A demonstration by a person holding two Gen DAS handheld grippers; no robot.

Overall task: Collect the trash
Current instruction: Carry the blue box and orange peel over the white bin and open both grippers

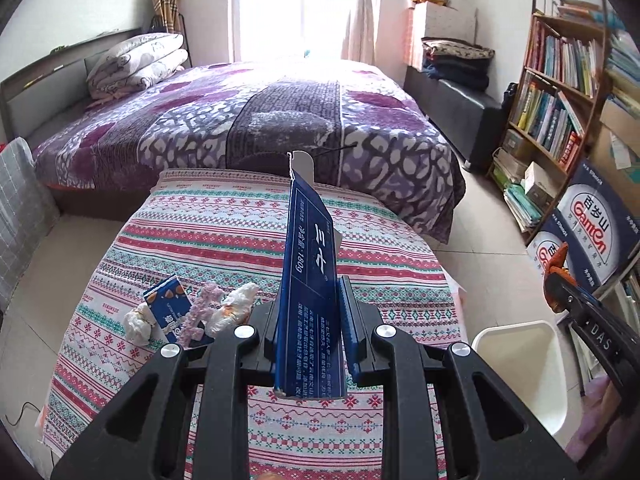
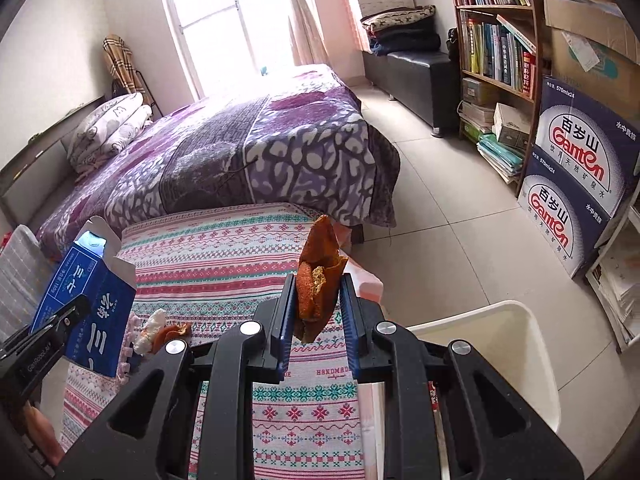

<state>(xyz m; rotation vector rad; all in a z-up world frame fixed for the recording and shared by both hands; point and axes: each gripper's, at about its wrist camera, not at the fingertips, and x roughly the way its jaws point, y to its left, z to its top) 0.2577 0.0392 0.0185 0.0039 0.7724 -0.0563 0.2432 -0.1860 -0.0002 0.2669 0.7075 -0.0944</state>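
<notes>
My left gripper is shut on a long blue carton and holds it upright above the patterned tablecloth; the carton also shows in the right wrist view. My right gripper is shut on an orange peel, held above the table's right edge; it shows in the left wrist view too. Left on the cloth lie a small blue carton, crumpled tissues and a pink strip. Another peel piece lies by a tissue.
A white bin stands on the floor right of the table, also in the right wrist view. A bed with a purple blanket is beyond the table. A bookshelf and Ganten water boxes line the right wall.
</notes>
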